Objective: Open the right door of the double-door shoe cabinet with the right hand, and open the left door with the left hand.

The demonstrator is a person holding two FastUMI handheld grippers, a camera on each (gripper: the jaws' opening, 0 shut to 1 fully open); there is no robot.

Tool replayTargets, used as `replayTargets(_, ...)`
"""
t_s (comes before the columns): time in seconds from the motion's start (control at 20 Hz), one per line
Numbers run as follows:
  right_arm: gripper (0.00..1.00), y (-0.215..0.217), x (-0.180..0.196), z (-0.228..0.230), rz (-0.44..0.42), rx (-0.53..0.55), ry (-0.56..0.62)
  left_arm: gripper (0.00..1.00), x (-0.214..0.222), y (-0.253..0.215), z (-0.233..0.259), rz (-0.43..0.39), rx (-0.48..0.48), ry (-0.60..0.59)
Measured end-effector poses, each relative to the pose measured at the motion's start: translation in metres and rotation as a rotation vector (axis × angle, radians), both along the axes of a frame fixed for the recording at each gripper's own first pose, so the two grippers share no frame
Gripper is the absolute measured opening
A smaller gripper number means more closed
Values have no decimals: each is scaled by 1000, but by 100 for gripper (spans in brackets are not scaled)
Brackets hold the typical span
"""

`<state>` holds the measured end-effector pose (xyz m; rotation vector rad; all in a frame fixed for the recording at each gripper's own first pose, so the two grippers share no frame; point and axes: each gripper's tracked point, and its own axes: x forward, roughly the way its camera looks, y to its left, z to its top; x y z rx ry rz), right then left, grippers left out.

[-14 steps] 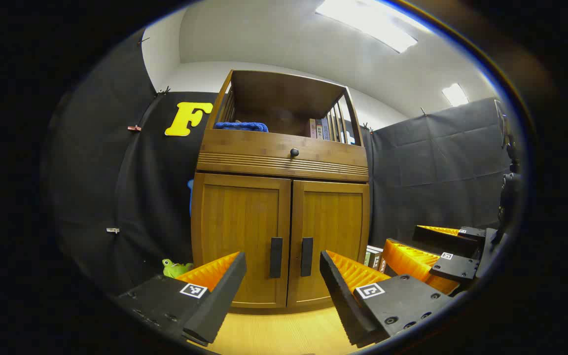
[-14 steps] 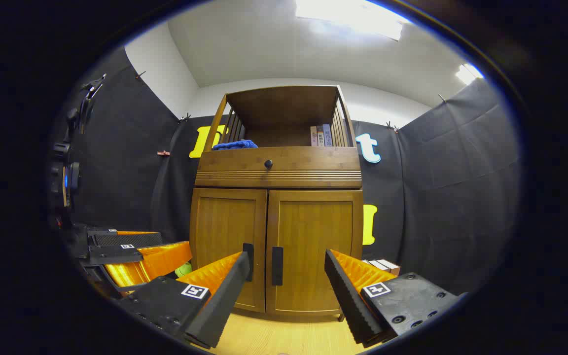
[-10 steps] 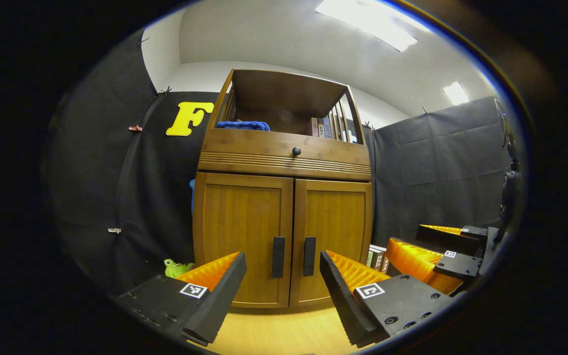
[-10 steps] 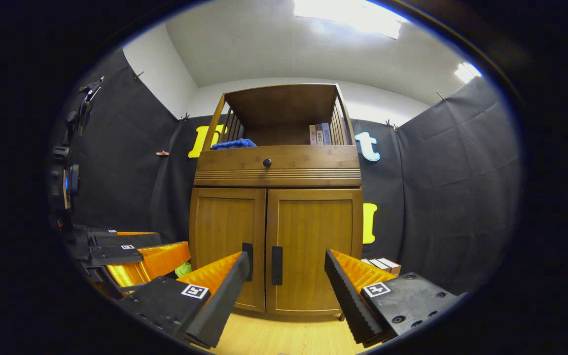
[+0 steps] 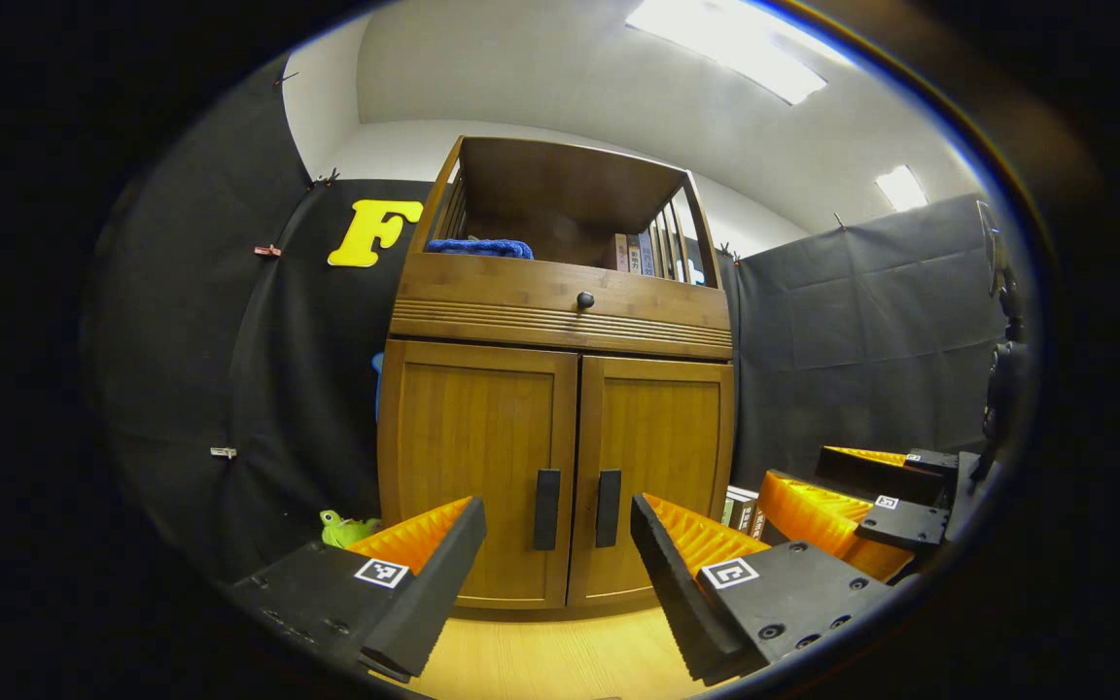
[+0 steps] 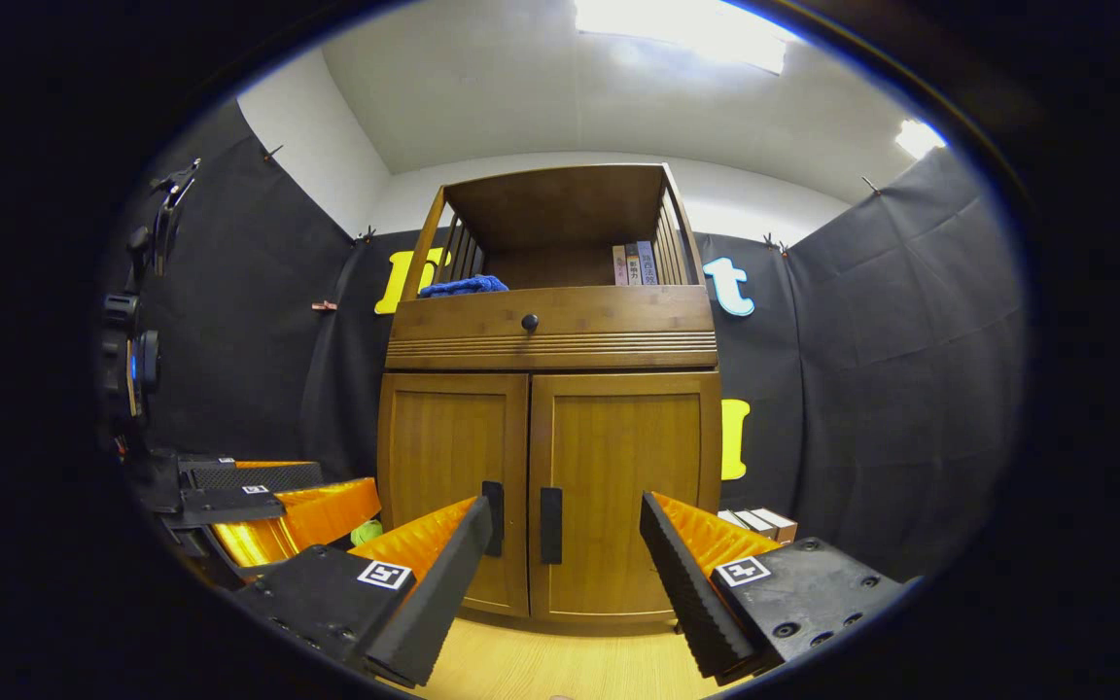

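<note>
Before closed cabinet (image 5: 556, 428): fingers (image 5: 424, 593) spread, empty.

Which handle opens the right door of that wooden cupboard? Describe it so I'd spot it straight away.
Find the wooden shoe cabinet against the black cloth wall. Below its drawer are two closed doors meeting at a centre seam. The right door's handle is the black upright bar just right of that seam; its twin sits left of it.
</note>
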<state>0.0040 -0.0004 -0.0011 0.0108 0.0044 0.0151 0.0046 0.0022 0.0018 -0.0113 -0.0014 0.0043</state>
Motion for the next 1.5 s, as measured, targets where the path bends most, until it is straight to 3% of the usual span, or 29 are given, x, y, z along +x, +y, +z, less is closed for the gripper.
replayTargets(0.7,97,5,20,-14,6,-10,13,93,-3,12,-4,18,2,3)
replayTargets(1.5,97,30,117,-70,23,26,73,93,-18,51,-5,97,24,8)
